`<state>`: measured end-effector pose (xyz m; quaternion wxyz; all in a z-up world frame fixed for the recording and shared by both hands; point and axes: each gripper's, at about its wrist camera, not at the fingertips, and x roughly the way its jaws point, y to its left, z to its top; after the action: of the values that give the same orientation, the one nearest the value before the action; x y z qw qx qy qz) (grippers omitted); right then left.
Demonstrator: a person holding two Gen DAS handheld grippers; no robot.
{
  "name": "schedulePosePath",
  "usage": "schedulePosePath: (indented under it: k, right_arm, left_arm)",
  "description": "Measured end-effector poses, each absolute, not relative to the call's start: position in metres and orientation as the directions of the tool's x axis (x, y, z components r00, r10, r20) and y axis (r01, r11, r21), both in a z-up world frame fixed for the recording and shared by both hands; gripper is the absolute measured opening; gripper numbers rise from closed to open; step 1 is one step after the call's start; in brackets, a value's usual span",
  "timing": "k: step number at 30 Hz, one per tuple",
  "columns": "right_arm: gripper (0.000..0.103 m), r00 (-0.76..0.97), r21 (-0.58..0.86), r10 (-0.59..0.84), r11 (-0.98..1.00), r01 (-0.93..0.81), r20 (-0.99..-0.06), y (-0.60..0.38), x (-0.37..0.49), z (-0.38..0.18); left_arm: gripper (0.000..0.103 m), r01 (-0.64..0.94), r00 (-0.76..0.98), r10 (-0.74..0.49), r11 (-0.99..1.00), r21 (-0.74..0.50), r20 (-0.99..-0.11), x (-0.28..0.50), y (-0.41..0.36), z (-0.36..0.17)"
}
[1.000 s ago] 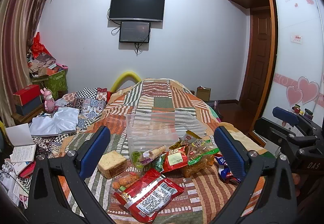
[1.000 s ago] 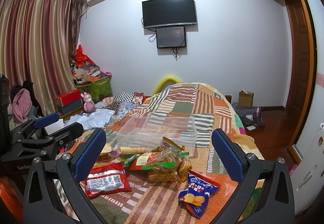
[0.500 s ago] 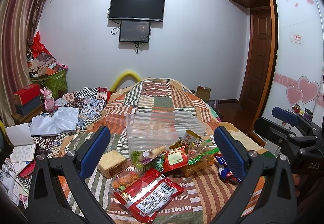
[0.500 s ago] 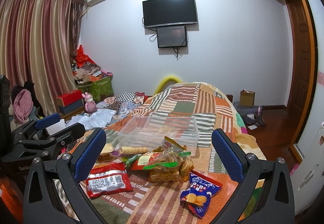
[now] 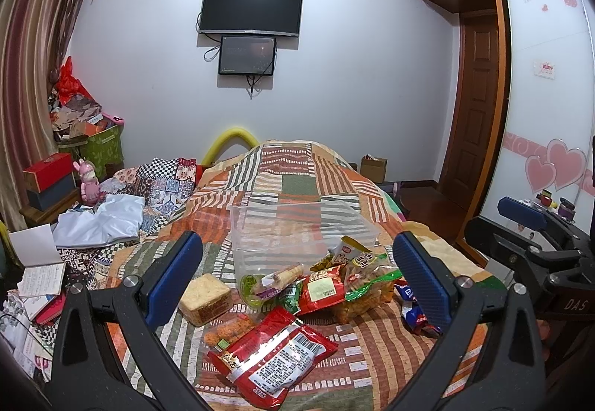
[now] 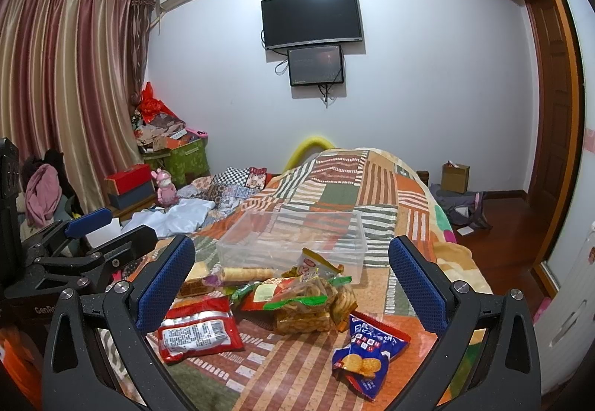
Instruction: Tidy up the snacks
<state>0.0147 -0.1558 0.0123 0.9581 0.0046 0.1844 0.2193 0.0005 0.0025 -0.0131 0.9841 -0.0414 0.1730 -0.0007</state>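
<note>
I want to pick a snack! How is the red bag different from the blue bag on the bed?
The red snack bag is red with a white printed label facing up; the blue cracker bag is blue with round crackers pictured on it. The red snack bag lies nearer the left hand-held gripper, while the blue cracker bag lies nearer the right hand-held gripper. Both lie loose on the striped bedspread, outside the clear plastic bin.

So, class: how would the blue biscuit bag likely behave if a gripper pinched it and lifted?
The blue biscuit bag looks crinkled and puffy, so probably light and floppy. Its glossy film may slip, and a hard squeeze could break the biscuits inside.
</note>
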Motion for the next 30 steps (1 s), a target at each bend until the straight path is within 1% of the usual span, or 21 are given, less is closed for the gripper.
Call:
schedulePosePath:
  k: [5, 12, 24, 30]
  right_arm:
    - [0.103, 0.831, 0.094, 0.419, 0.905, -0.415, -0.365, -0.157, 0.022, 0.008]
    - [0.103, 0.809, 0.114, 0.401, 0.913, -0.392, -0.43, -0.166, 0.038, -0.009]
    - [0.103, 0.727, 0.103, 0.314, 0.942, -0.321, -0.611, -0.191, 0.068, -0.061]
    - [0.103, 0.664, 0.153, 0.297, 0.951, -0.268, -0.687, -0.209, 0.081, -0.088]
  left_arm:
    - [0.103, -0.011, 0.928, -0.024, 0.996, -0.093, -0.372, 0.01, 0.004, -0.017]
    - [0.103, -0.013, 0.883, -0.039, 0.994, -0.109, -0.467, 0.028, 0.012, -0.038]
    - [0.103, -0.03, 0.738, -0.079, 0.988, -0.15, -0.67, 0.066, 0.029, -0.095]
    - [0.103, -0.034, 0.663, -0.095, 0.987, -0.157, -0.742, 0.08, 0.029, -0.124]
